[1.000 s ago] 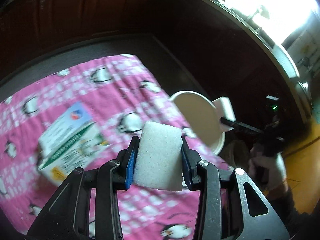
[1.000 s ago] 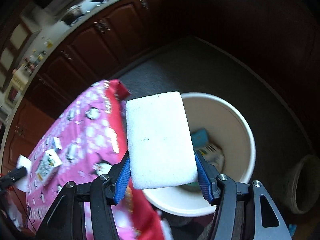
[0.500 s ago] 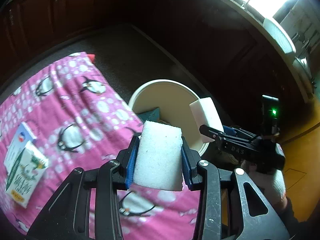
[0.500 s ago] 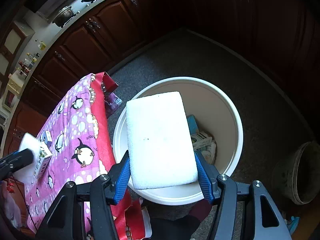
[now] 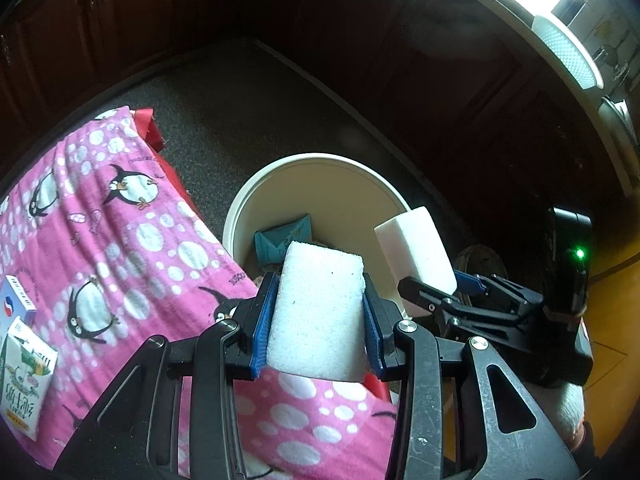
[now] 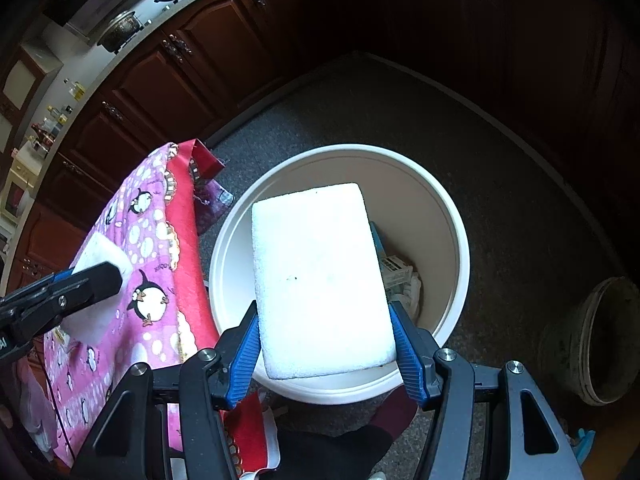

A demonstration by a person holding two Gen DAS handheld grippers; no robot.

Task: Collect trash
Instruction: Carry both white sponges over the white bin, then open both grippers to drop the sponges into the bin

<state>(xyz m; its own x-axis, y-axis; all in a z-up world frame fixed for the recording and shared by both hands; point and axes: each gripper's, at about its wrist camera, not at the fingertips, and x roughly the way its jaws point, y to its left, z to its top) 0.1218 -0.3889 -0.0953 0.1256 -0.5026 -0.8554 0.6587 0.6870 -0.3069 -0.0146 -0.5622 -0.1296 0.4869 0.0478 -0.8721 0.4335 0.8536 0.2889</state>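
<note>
Left hand-held gripper [image 5: 318, 316], clamping foam block [image 5: 318, 312], reached bucket [image 5: 320, 160].

Carton [image 5: 25, 376] at lower left of left wrist view: green script w/ yellow band, not legible. Small box [image 5: 16, 300] above it: barcode, red-blue logo. Box in bucket [image 6: 394, 270], right wrist view: barcode only. No words readable.

Carton [image 5: 24, 376] cut by left edge, bucket [image 6: 452, 216] contents mostly behind foam block [image 6: 320, 280], countertop bottles [image 6: 60, 114] too small.
</note>
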